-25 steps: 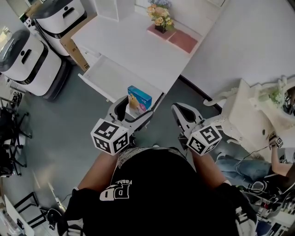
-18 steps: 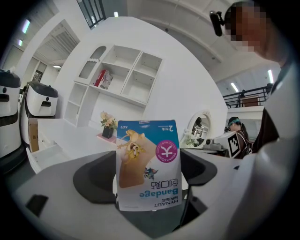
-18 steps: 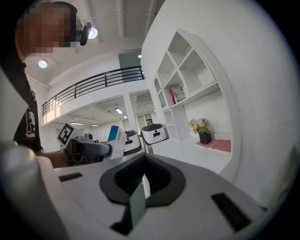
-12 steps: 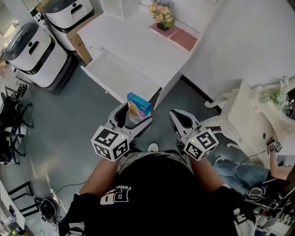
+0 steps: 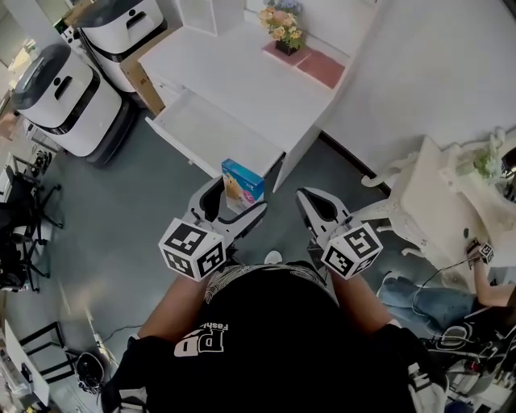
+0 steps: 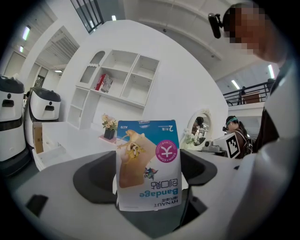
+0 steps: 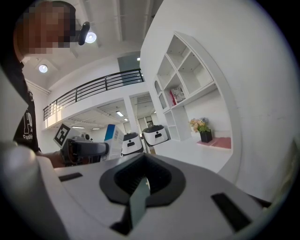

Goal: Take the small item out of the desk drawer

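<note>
- Ahead and to the left of the left gripper [image 5: 234, 203] stand two rounded, glossy white machines [image 5: 60, 95] with black bands; its own view shows them only at the left edge.
- Straight ahead of that gripper the drawer [image 5: 211, 131], a shallow white tray, stands pulled out from the smooth white table [image 5: 242, 73].
- The left gripper's matte grey jaws are clamped on the bandage box [image 5: 243, 182], a small flat carton of glossy card. It is held upright above the grey floor, outside the drawer and nearer the person than the drawer's front.
- The left gripper view shows what the head view cannot: the box [image 6: 148, 164] has a blue top band, a tan picture, a pink round mark and its print upside down. Beyond it are arched white wall shelves [image 6: 117, 79].
- Further ahead, at the table's back, sit a small bunch of pale flowers [image 5: 279, 24] and a flat pink mat [image 5: 311, 64].
- The right gripper [image 5: 316, 211] is level with the left one and apart from it. Its jaws are together with nothing between them, and its own view shows one joined dark hollow [image 7: 143, 180].
- To that gripper's right is curly white furniture [image 5: 419, 202].
</note>
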